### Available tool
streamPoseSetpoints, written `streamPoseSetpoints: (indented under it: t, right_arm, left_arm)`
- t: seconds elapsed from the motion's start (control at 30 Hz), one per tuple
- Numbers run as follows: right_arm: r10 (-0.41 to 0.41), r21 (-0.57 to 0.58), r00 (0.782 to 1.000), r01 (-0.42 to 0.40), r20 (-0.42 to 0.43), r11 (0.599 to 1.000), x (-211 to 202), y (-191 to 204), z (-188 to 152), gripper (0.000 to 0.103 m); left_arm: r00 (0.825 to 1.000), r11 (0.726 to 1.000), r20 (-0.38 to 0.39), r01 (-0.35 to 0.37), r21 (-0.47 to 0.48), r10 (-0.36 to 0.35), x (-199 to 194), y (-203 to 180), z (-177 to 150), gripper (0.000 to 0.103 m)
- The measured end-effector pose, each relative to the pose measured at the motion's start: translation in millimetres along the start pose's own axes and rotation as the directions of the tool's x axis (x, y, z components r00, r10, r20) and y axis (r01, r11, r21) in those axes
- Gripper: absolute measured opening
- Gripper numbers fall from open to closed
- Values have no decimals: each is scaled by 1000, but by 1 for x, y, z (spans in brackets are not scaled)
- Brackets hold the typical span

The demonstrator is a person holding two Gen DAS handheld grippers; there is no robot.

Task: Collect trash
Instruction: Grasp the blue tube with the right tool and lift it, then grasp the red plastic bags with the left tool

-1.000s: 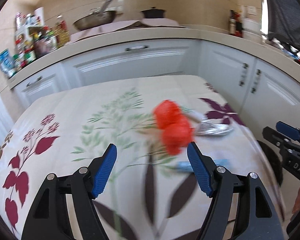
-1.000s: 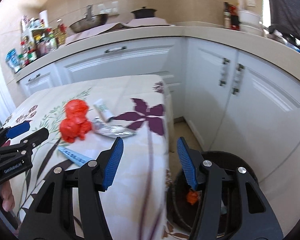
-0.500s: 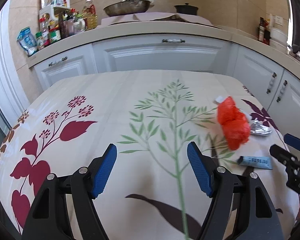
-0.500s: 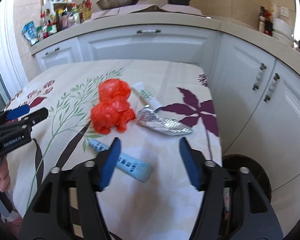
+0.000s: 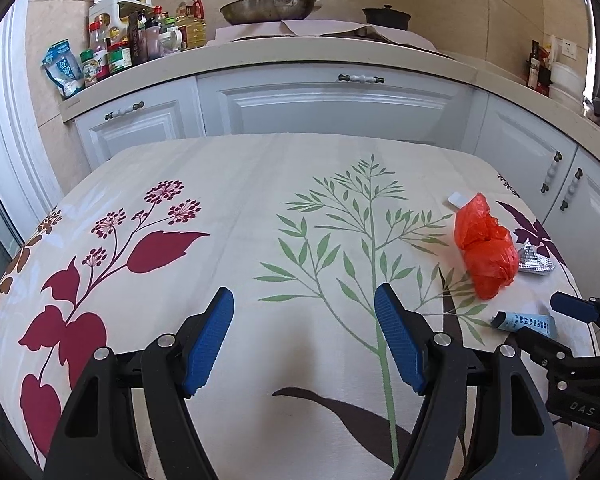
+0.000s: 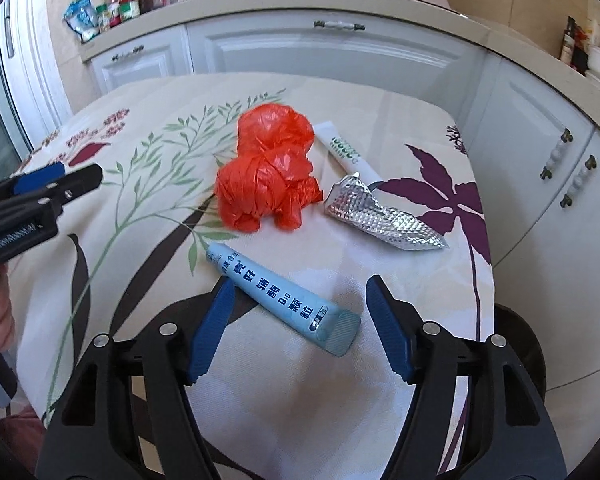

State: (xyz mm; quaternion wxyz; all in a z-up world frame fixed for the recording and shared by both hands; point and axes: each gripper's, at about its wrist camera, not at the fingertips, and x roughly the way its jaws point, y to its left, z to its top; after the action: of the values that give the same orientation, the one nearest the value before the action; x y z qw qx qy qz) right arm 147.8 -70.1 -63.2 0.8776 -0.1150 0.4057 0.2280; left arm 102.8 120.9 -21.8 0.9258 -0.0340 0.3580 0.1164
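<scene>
The right gripper (image 6: 296, 324), its jaws just opening wider, is hovering over a pale blue tube (image 6: 282, 297) lying flat on the floral tablecloth (image 6: 148, 184), the tube between the spread fingers but not pinched. Beyond it are sitting a crumpled orange bag (image 6: 270, 178), a silver foil wrapper (image 6: 380, 216) and a white sachet (image 6: 342, 152). The left gripper (image 5: 304, 340) is hanging wide and empty over bare cloth

The left part of the tablecloth (image 5: 228, 208) lies bare and open to reach. At the right edge, the orange plastic bag (image 6: 270, 176), foil wrapper (image 6: 380, 216), white sachet (image 6: 342, 150) and blue tube (image 6: 284, 296) crowd together, leaving only narrow gaps.
</scene>
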Motion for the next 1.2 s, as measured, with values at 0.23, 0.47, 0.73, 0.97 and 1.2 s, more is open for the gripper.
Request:
streamPoseSetpoints:
  t: [0.23,0.47,0.73,0.97,1.2]
  right_arm:
    - [12,-3,1000,-12,-10,1000,3,-1,2,42]
    - [5,1,1000,-5,1,1000,-2,-2,-2,19]
    - [-3,45,999,2,36,999,-15,-14,-9,12]
    - [-31,115,996,21,80,993,-30,-37,-17,12]
    - [-78,197,991,54,113,979,-42,-70,-27,12]
  left_arm:
    - [1000,1000,-11,4,6,-4,1,-2,-3,71]
    - [1000,1000,-14,13,14,-13,1,-6,-4,71]
    - [999,998,-17,45,40,-44,0,-23,-4,71]
    - [996,992,-10,93,80,-92,-2,-54,0,71]
    - [992,984,-14,127,128,-126,0,-84,4,71]
